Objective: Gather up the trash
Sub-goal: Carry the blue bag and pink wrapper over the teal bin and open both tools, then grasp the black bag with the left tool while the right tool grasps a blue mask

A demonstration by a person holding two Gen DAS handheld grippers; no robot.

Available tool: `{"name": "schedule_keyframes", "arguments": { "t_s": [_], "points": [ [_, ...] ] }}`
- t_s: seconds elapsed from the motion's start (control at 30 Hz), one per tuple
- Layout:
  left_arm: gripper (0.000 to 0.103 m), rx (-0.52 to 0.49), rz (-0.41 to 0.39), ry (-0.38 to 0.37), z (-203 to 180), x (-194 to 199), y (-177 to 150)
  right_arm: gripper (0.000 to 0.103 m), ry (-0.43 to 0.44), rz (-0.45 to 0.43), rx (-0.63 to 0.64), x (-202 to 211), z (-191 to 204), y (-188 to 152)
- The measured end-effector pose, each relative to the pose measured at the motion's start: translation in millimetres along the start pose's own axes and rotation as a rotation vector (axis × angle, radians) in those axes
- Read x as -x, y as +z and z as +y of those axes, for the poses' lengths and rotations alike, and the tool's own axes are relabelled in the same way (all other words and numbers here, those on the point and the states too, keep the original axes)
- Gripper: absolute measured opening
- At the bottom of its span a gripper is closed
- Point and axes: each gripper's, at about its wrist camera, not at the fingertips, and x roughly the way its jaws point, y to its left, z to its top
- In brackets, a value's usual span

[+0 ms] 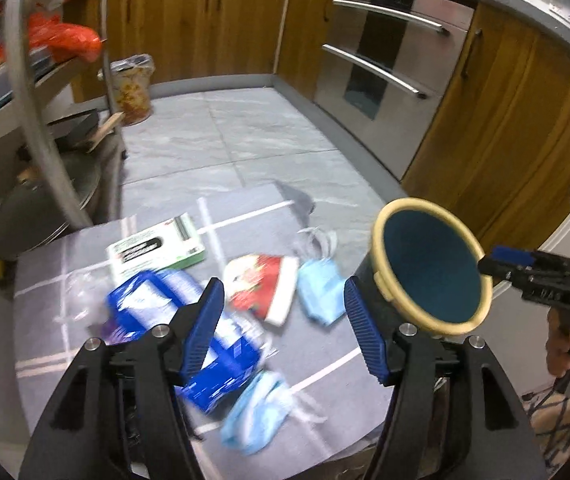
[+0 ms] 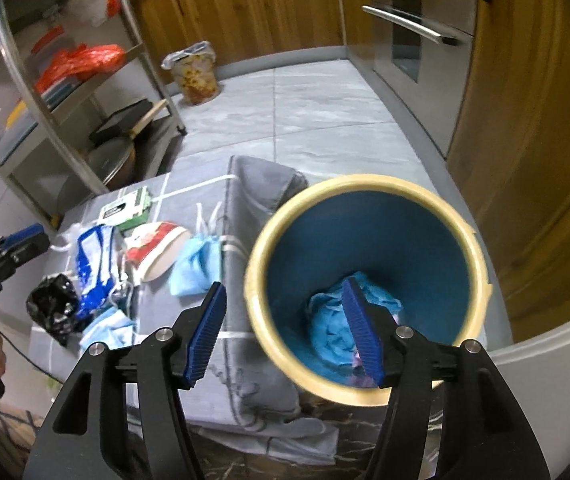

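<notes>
A: Where does the trash lie?

B: In the left wrist view it is scattered across the lower middle of the frame on the grey mat (image 1: pixel 325 344): a blue wrapper (image 1: pixel 221 364), a red and white packet (image 1: pixel 263 286), a green and white box (image 1: pixel 157 250) and two face masks (image 1: pixel 319 288). The bin (image 1: pixel 431 264) sits at centre right, with blue trash already at its bottom in the right wrist view.

A: And the grippers?

B: The left gripper (image 1: pixel 283 328) is spread wide and holds nothing. The right gripper (image 2: pixel 285 332) is also wide open and empty, above the bin's rim.

A: How would these things handle?

B: Light, I judge. The masks look soft and limp, so pinch the bunched cloth, not a loop. The wrapper seems slippery and crinkly; grip a fold. The box looks stiff; take it across its narrow sides.
</notes>
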Motion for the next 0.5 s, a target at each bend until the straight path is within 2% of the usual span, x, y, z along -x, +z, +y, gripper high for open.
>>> {"name": "schedule_keyframes", "arguments": {
  "t_s": [0.3,0.5],
  "points": [
    [0.064,-0.002,0.008,0.112,50.6,26.4,-27.1,0.062,0.028,0.02,0.092,-21.7,52.1,-5.1],
    [0.066,0.021,0.036,0.163,87.7,30.2,-42.0,0.062,0.036,0.034,0.152,-41.2,80.8,-7.3]
  ]
}}
